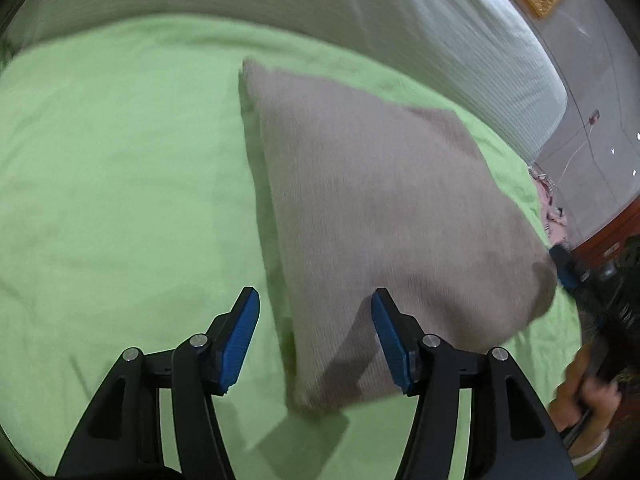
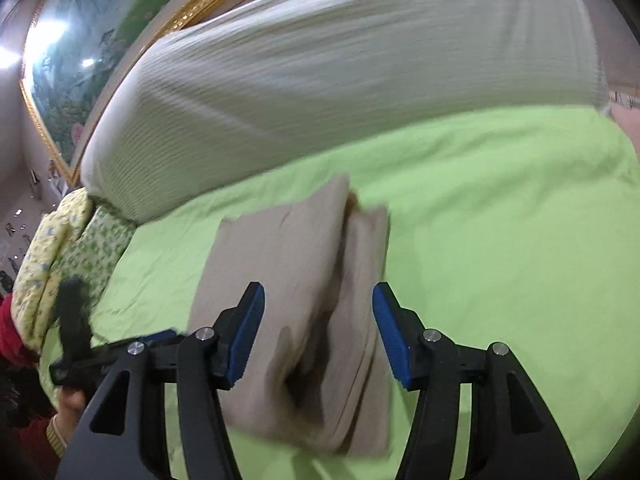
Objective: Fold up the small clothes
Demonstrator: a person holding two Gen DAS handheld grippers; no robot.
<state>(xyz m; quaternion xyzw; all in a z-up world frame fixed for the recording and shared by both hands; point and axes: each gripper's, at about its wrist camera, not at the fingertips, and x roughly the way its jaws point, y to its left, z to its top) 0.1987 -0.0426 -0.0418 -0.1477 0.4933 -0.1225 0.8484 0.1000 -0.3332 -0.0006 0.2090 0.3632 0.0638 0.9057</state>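
Observation:
A beige knitted garment (image 1: 380,216) lies folded on the green bedsheet (image 1: 120,180). My left gripper (image 1: 316,336) is open, its fingers straddling the garment's near left edge just above it, holding nothing. In the right wrist view the same garment (image 2: 296,264) shows as a folded stack with a flap raised along its middle. My right gripper (image 2: 318,332) is open, with the garment's near part between its fingers, not clamped. The left gripper (image 2: 120,350) also shows in the right wrist view at the lower left, and the right gripper (image 1: 568,268) shows at the right edge of the left wrist view.
A large white ribbed pillow (image 2: 340,80) lies along the back of the bed. A gold-framed picture (image 2: 80,60) hangs behind it. A yellow and green floral quilt (image 2: 60,248) is bunched at the bed's left edge. Pink cloth (image 1: 552,216) lies at the right edge.

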